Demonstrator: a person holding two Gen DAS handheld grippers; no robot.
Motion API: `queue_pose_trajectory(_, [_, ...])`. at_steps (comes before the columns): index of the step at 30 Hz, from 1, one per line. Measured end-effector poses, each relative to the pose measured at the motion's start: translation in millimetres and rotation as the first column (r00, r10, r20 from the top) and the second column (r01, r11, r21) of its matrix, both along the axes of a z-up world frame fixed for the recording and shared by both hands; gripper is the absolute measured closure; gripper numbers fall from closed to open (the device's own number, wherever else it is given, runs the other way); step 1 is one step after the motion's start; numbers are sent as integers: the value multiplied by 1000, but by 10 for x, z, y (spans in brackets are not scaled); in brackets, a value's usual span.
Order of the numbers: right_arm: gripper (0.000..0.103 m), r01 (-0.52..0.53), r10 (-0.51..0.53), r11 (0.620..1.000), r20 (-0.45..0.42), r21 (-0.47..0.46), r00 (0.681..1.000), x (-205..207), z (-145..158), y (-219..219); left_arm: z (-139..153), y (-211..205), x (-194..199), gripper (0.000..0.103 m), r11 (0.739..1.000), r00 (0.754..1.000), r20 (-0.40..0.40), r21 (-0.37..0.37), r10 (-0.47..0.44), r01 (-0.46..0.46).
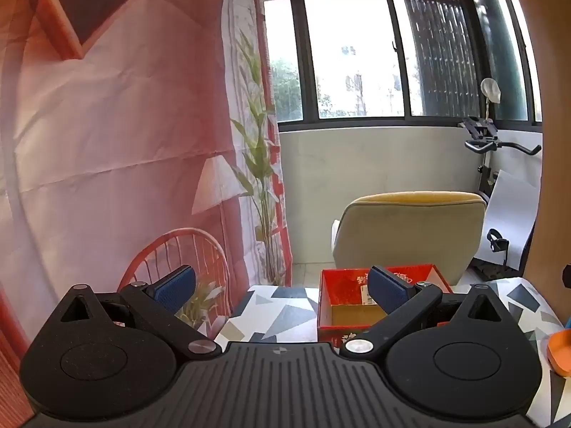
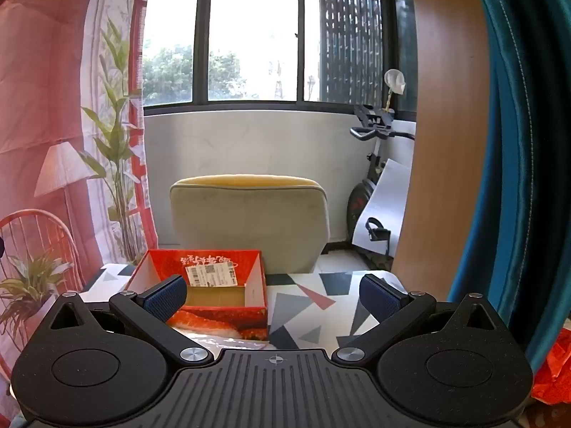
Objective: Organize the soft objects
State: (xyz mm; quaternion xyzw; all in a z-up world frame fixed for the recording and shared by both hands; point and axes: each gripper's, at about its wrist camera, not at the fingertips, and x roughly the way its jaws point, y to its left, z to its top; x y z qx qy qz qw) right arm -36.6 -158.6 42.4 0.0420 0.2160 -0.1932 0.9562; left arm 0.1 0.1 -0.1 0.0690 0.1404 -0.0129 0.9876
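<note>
A red cardboard box point(image 2: 228, 315) with an open top and a white shipping label inside stands on the table with the geometric-pattern cloth point(image 2: 307, 321). My right gripper point(image 2: 273, 297) is open above the table's near part, with its left finger in front of the box and nothing between the pads. In the left wrist view the same red box point(image 1: 351, 303) sits ahead and to the right. My left gripper point(image 1: 282, 290) is open and empty, its right finger overlapping the box. No soft object shows clearly; clear plastic point(image 2: 228, 340) lies just before the box.
A beige chair point(image 2: 249, 221) stands behind the table. A printed red backdrop point(image 1: 107, 142) hangs on the left. An exercise bike point(image 2: 374, 178) is at the back right, beside a wooden panel point(image 2: 442, 142) and a teal curtain point(image 2: 517, 142). Something orange point(image 1: 558, 351) lies at the right edge, and red material point(image 2: 553, 374) sits low right.
</note>
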Motion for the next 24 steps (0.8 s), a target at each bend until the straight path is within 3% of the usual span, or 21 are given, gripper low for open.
queue_pose_trajectory(14, [0,4,-4,1000,-7,8,1000,14,-3,-2,-84,61,80,0,1000,1000,6,5,2,-2])
queue_pose_trajectory(24, [0,4,-4,1000,-5,2,1000,10,5,2,8,0,-9,0,1000,1000,11,12,1,-1])
